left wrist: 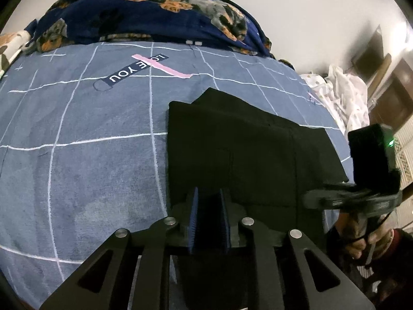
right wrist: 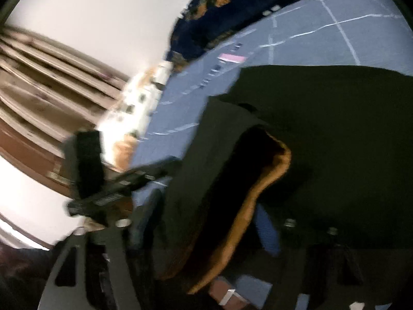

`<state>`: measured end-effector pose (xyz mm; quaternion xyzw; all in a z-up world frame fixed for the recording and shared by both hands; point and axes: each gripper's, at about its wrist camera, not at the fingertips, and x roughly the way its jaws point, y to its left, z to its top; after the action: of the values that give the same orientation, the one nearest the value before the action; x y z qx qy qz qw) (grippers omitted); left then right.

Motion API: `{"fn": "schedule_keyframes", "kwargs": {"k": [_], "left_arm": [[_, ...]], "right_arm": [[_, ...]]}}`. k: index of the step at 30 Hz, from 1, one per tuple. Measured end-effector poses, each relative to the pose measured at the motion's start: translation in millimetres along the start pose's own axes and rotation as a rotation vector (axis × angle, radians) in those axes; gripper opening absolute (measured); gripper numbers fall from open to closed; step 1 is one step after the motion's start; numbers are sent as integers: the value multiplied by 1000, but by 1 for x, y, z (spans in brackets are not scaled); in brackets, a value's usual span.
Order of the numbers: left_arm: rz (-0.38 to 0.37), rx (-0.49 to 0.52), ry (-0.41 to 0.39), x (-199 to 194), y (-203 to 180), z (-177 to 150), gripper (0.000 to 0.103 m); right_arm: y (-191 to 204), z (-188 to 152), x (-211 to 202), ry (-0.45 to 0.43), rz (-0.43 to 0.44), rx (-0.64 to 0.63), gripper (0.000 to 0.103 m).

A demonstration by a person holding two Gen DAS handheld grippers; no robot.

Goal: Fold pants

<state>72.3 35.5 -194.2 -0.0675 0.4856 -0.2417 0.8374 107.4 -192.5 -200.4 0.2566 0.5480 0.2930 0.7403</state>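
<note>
The black pants (left wrist: 240, 149) lie folded on the blue checked bedspread (left wrist: 77, 155). My left gripper (left wrist: 209, 206) sits at the pants' near edge, its blue-padded fingers (left wrist: 194, 214) a narrow gap apart with dark cloth between them. My right gripper shows at the right of the left wrist view (left wrist: 361, 196), at the pants' right edge. In the blurred right wrist view the pants (right wrist: 335, 129) fill the frame. A fold with an orange-brown lining (right wrist: 258, 193) drapes over my right gripper (right wrist: 206, 232), hiding its fingers.
A dark blue blanket with a dog print (left wrist: 155, 13) is heaped at the bed's far side. White cloth (left wrist: 343, 98) lies off the bed's right edge. A "LOVE YOU" print (left wrist: 136, 69) marks the bedspread. Wooden furniture (right wrist: 38, 103) stands beside the bed.
</note>
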Motion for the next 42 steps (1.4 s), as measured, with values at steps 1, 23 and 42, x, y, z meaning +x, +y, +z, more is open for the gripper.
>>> {"fn": "schedule_keyframes", "kwargs": {"k": [1,23,42], "left_arm": [[0,2,1,0,0,0,18],[-10,117,-19,-1,-66,28,53],[3,217,108,56,-113,22,60]], "right_arm": [[-2,-2,3,6,-23,5,43],[-78,34,-172,-309,-98,156,7],[-175,4,-207,-384,-102,336,7]]}}
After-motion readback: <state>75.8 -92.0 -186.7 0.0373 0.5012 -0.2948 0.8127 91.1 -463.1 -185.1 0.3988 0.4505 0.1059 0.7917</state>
